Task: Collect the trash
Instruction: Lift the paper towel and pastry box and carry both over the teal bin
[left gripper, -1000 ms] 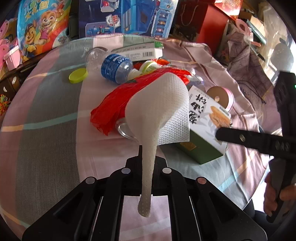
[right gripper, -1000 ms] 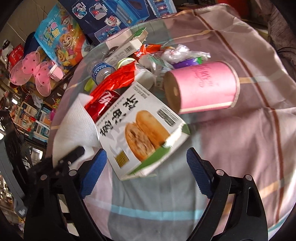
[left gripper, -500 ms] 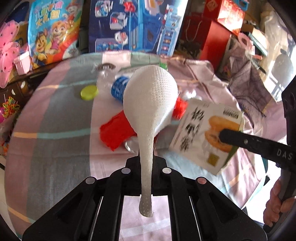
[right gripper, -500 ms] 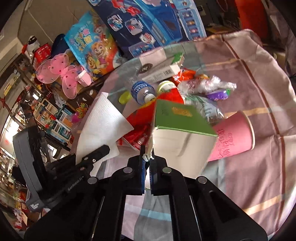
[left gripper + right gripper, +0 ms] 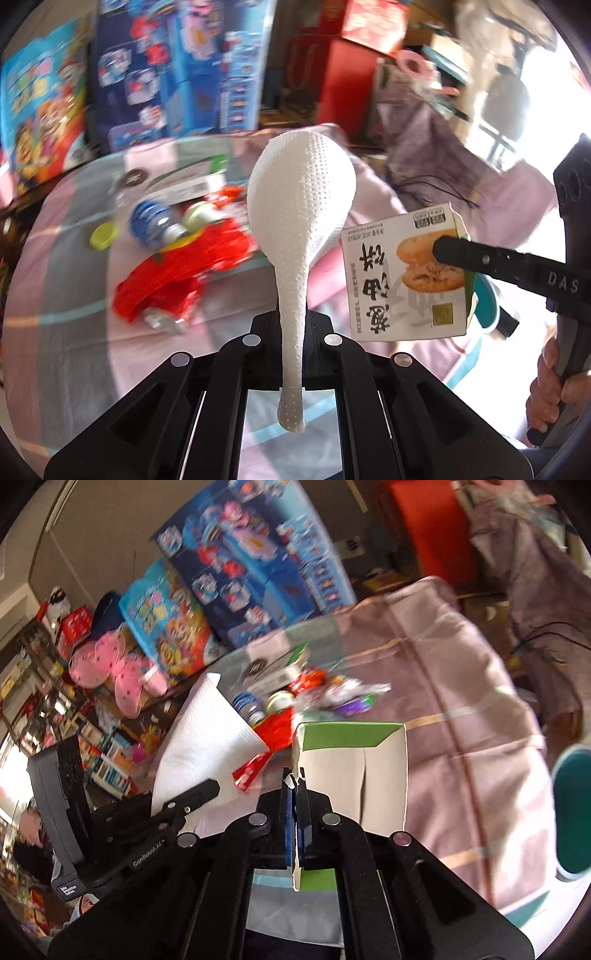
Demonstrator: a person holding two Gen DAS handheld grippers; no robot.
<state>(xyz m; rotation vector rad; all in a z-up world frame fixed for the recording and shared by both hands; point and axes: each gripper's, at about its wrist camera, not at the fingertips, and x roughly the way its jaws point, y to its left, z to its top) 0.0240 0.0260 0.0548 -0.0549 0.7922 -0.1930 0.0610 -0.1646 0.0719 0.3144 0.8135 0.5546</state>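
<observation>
Paper towel point(image 5: 301, 206) hung pinched in left gripper point(image 5: 291, 332); pastry box point(image 5: 354, 771) clamped by one wall in right gripper point(image 5: 294, 794), both above cloth-covered table point(image 5: 461, 701). Bottle point(image 5: 153, 223), red wrapper point(image 5: 184, 273) lay below.

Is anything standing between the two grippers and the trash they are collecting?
Nothing visible: the left gripper is shut on the white dimpled paper towel, and the right gripper is shut on the white-and-green cardboard food box.
</observation>
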